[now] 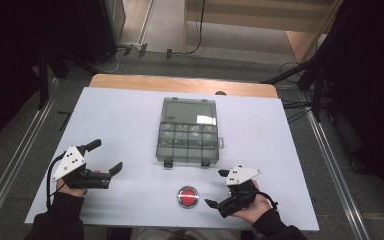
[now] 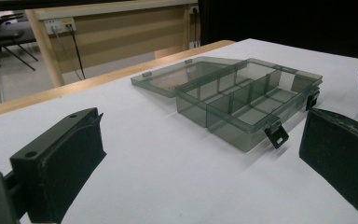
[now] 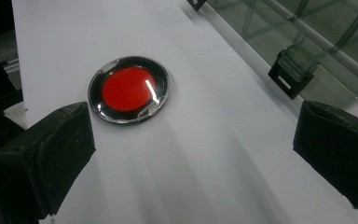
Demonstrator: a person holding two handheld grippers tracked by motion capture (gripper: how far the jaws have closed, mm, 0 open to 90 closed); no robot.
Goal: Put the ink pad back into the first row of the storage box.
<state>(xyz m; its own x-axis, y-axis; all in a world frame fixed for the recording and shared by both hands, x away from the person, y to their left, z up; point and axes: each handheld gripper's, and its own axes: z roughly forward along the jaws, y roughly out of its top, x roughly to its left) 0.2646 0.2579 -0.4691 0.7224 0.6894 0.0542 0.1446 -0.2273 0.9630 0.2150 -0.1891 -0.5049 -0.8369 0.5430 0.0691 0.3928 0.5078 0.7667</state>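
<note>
Left gripper: my left gripper (image 1: 108, 156) hovers low over the white tabletop (image 1: 125, 125), jaws spread wide and holding nothing; in the left gripper view its own point falls on bare surface between the two black jaws (image 2: 200, 154).

Right gripper: my right gripper (image 1: 218, 188) is likewise released, jaws parted and empty, held in my right hand (image 1: 252, 207) just above the tabletop; seen along its jaws (image 3: 193, 154), nothing lies between them.

Organizer box: the smoky translucent compartment box (image 1: 188, 131) sits ahead of both grippers, between them and farther out, well apart from either. Its lid lies folded flat open on the far side; two dark latches hang at the near edge. From my left gripper it stands ahead and to the right (image 2: 242, 100); from my right gripper its near wall and one latch show ahead at the upper right (image 3: 317, 56).

Red button: a round red button (image 1: 188, 196) in a dark, shiny ring lies flat on the tabletop just beside my right gripper, towards my left gripper; in the right gripper view it sits ahead of the left jaw, close but not touching (image 3: 128, 88).

Left hand: my left hand (image 1: 72, 186) grips the handle, dark sleeve behind it.
</note>
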